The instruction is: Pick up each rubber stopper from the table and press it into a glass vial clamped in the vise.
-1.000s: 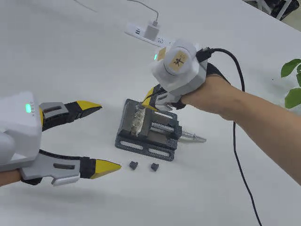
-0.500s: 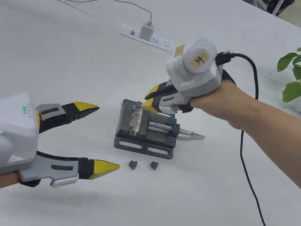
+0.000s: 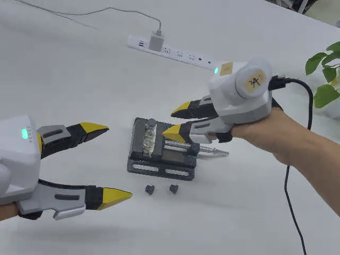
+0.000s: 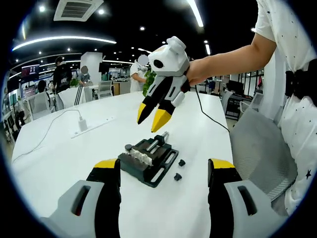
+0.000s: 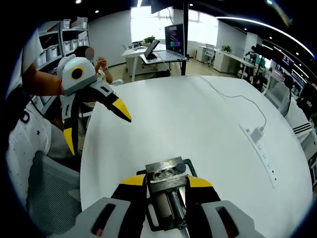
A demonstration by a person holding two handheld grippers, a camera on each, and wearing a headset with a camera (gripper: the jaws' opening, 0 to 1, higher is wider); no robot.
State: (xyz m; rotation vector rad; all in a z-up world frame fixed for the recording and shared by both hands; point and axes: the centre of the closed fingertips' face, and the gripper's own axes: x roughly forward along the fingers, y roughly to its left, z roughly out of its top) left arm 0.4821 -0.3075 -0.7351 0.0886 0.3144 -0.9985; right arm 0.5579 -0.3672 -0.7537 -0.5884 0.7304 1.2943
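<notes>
White table (image 3: 79, 69), stoppers (image 3: 150, 188) beside vise (image 3: 159, 166), left claw (image 3: 118, 161), right claw (image 3: 169, 122) spread

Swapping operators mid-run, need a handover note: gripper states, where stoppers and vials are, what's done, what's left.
Left gripper: open, empty, held over the white table left of the vise.
Right gripper: open, empty, hovering above the dark metal vise.
Clear glass vials: clamped in a row in the vise. The far-end one carries a dark rubber stopper; two look open.
Two loose dark rubber stoppers: on the table in front of the vise.
Done: one vial stoppered.
Left: pick up both loose stoppers and press them into the open vials.
</notes>
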